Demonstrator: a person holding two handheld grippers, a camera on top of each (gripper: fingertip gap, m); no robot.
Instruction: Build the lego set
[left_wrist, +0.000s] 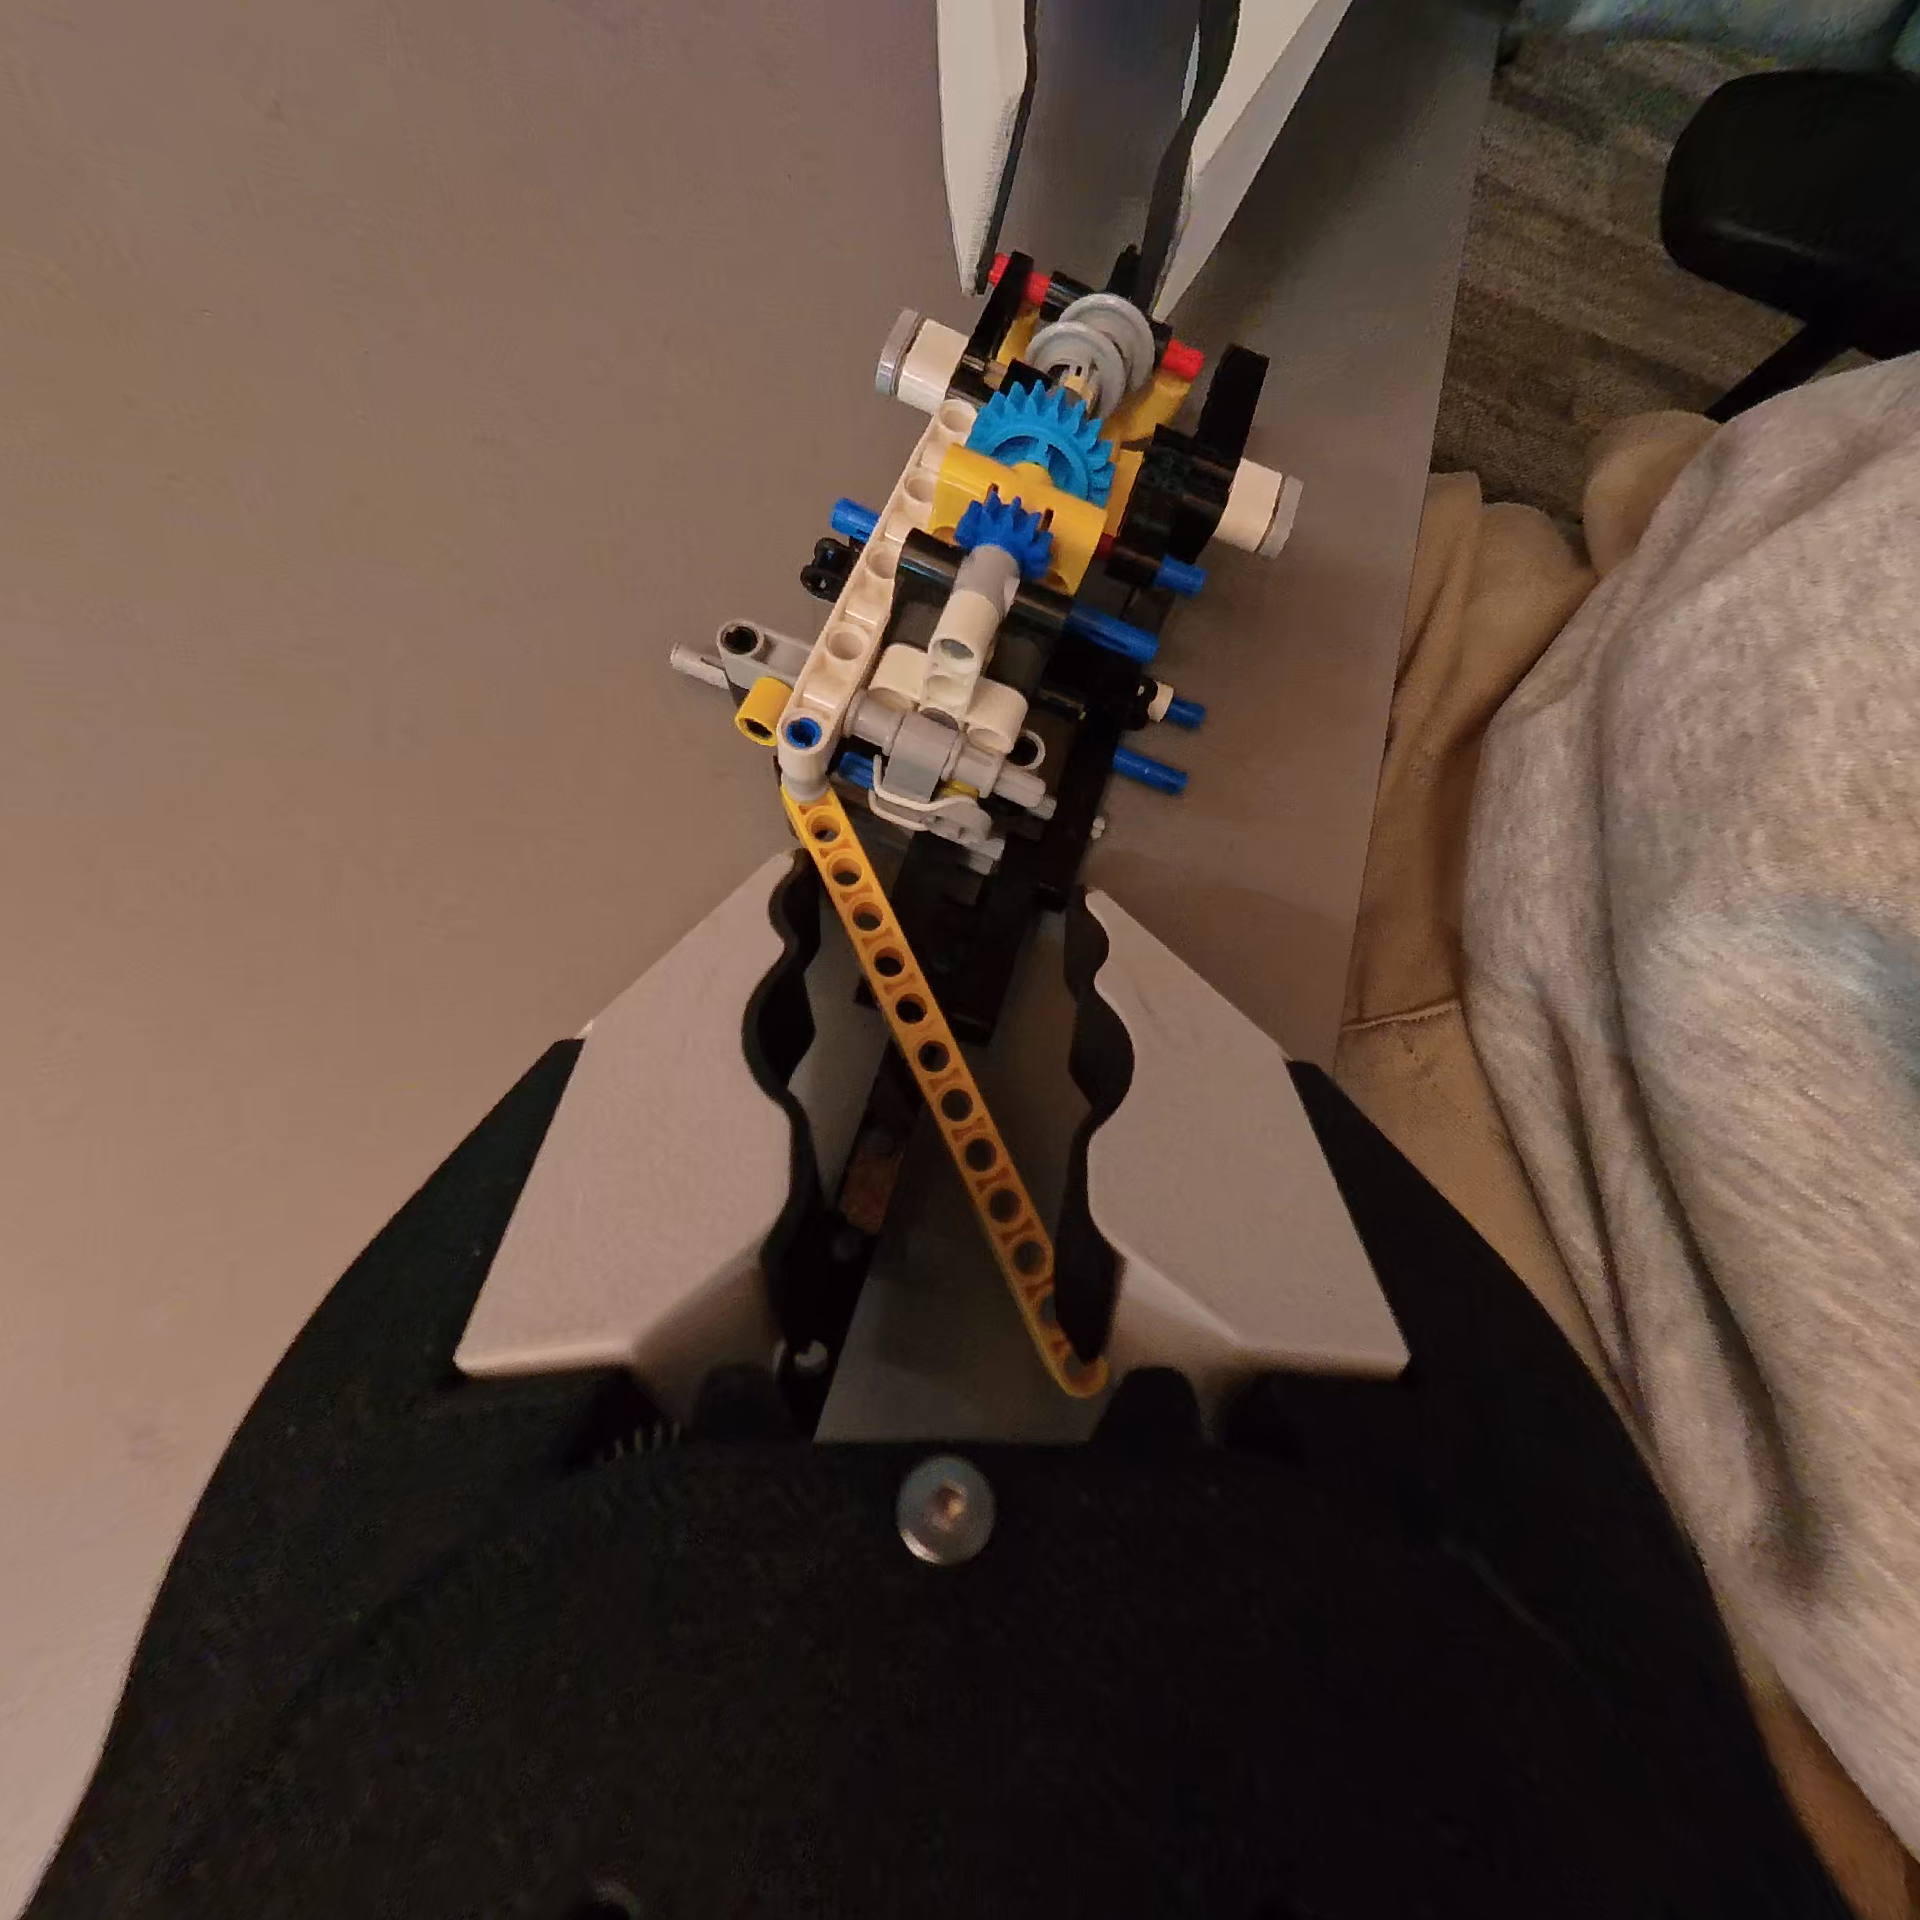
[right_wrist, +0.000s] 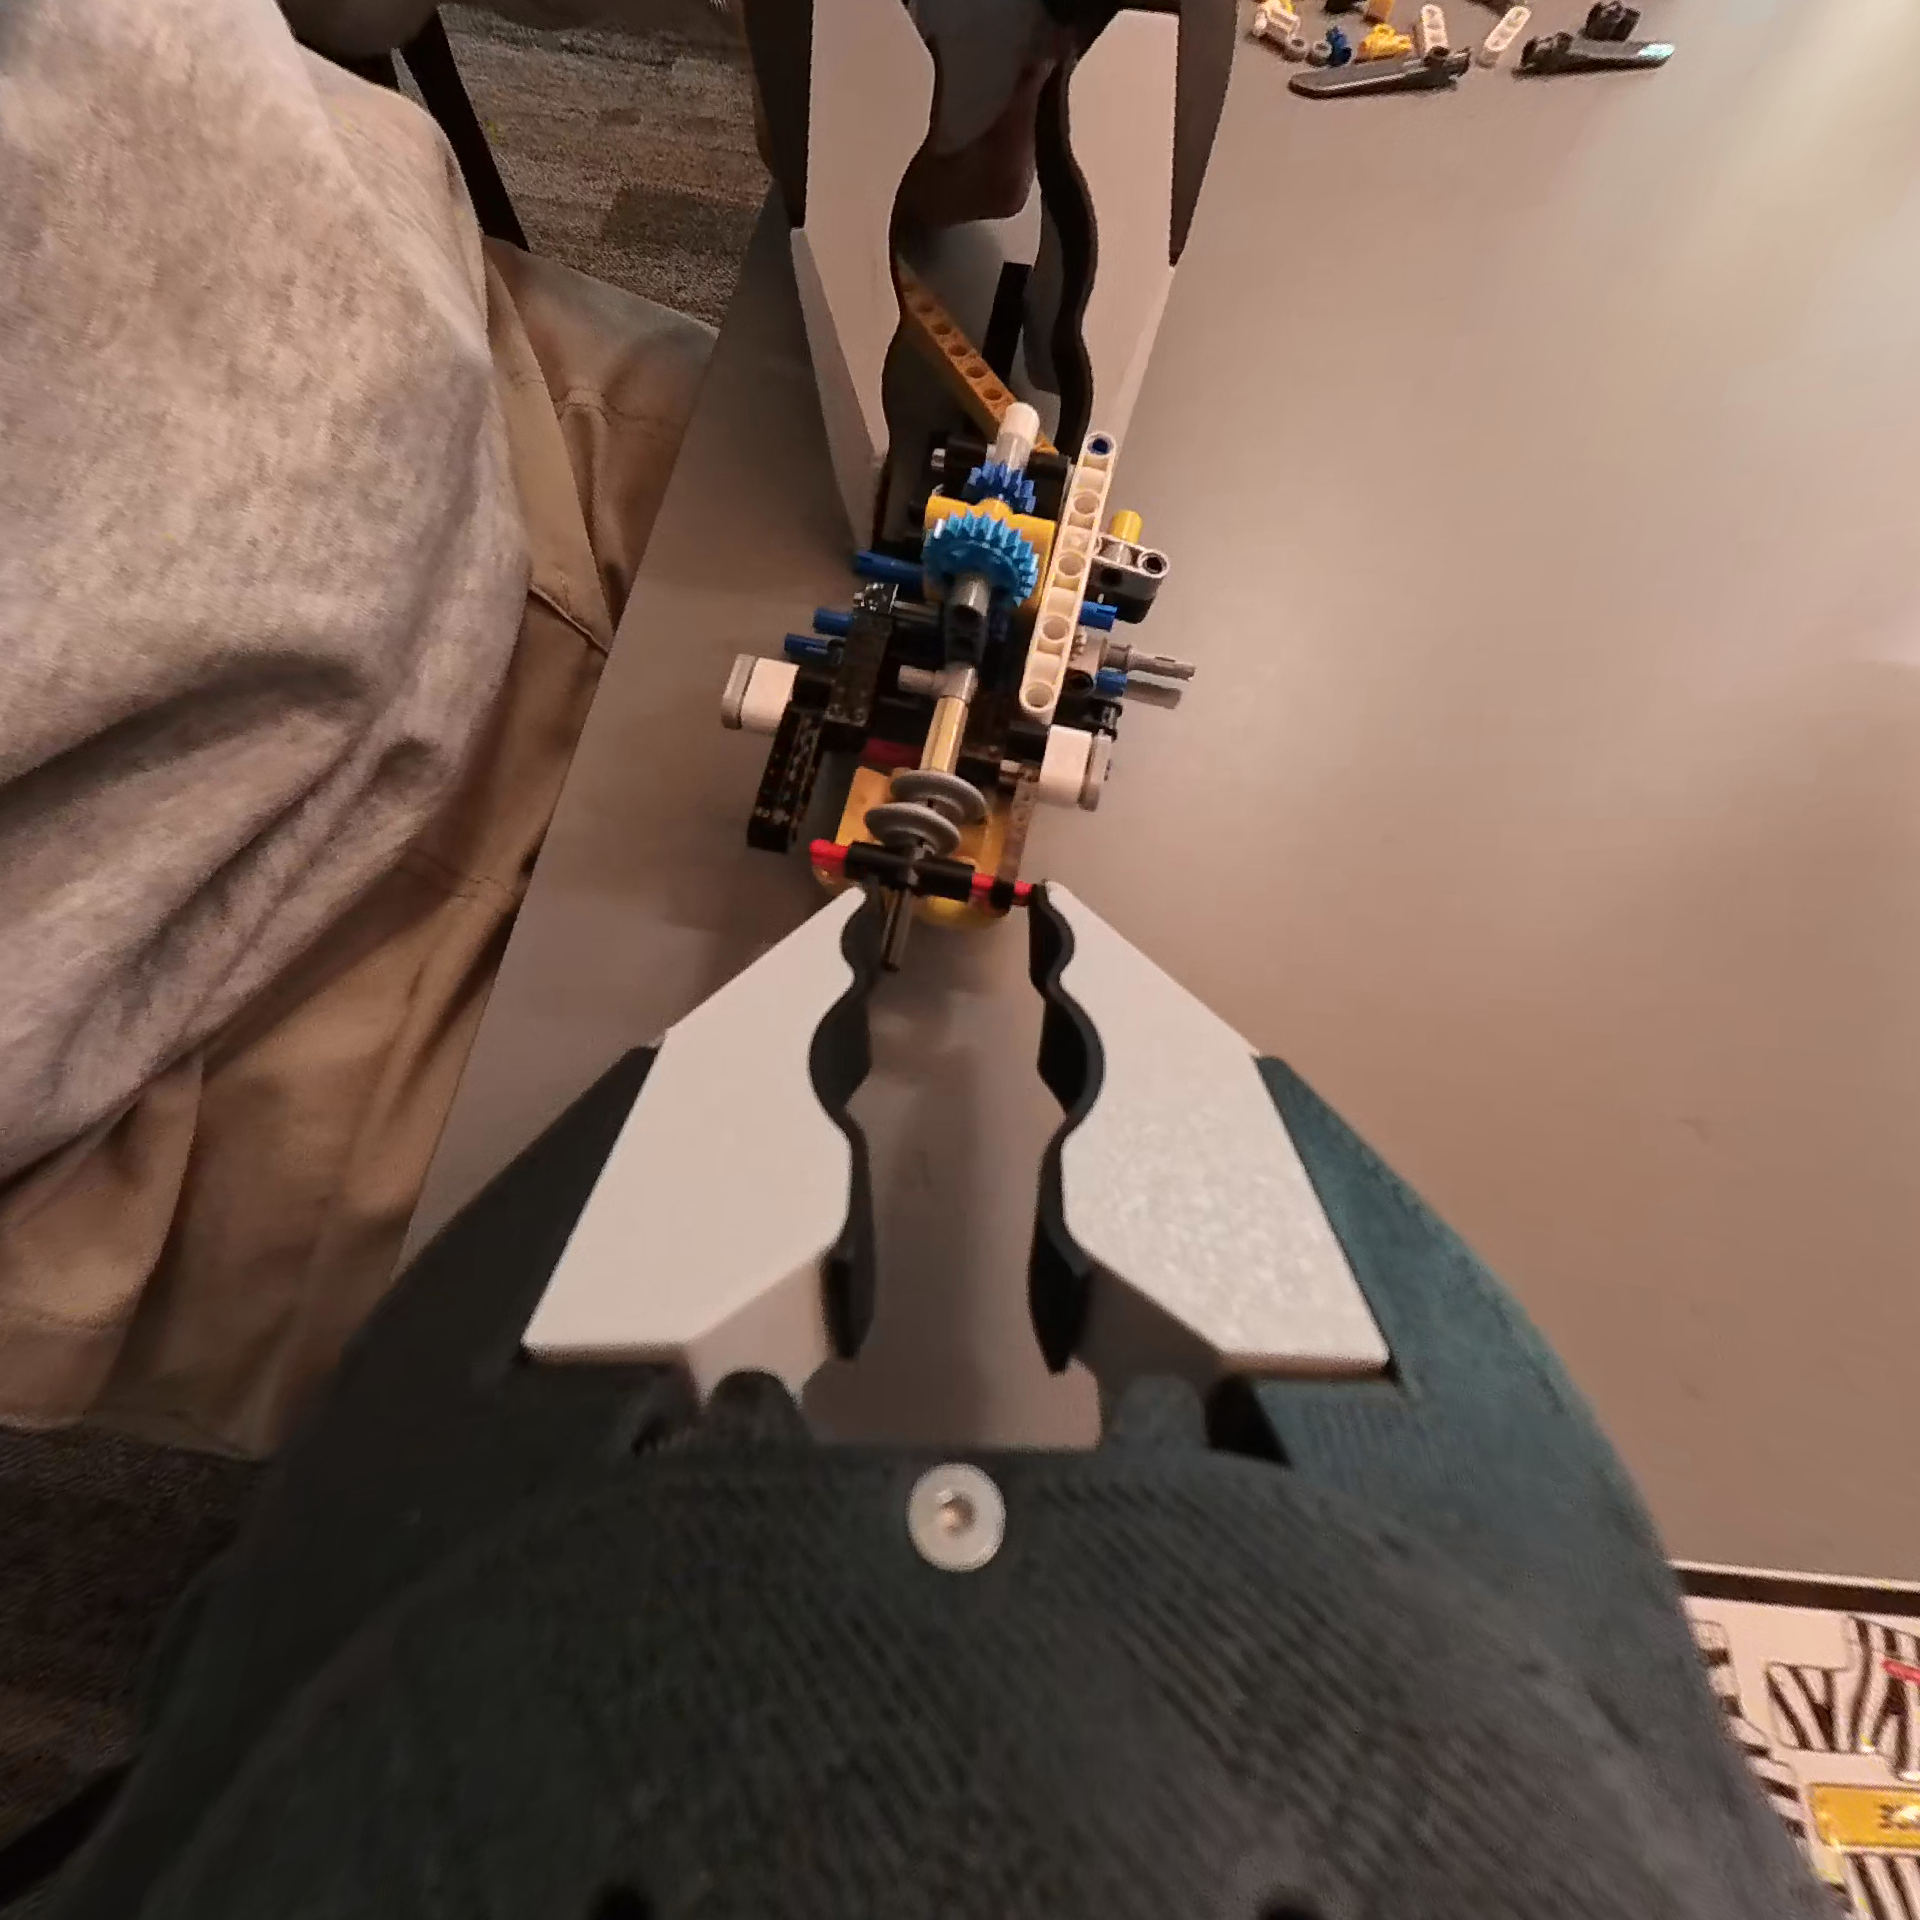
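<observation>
The lego assembly (left_wrist: 1039, 520) lies on the grey table (left_wrist: 416, 520) near its edge: black frame, white and yellow beams, two blue gears (left_wrist: 1029, 452), grey pulleys and a red cross axle at its far end. My left gripper (left_wrist: 940, 894) is closed around the black rear of the frame, and a long yellow beam (left_wrist: 935, 1060) runs diagonally between the pads. In the right wrist view the assembly (right_wrist: 977, 623) points toward my right gripper (right_wrist: 948, 899). That gripper is open, its tips at the red axle (right_wrist: 914, 868), with a thin black axle (right_wrist: 894, 925) sticking out between them, untouched. The right gripper also shows in the left wrist view (left_wrist: 1075, 286).
Loose lego parts (right_wrist: 1455, 42) lie at the table's far right. A striped sticker sheet (right_wrist: 1829, 1714) lies past the table's near edge. A person's grey top (right_wrist: 208, 416) and beige trousers (right_wrist: 260, 1091) are close beside the table edge. A black chair (left_wrist: 1797, 229) stands beyond. Across from one pair of fingers to the other is roughly 11 cm.
</observation>
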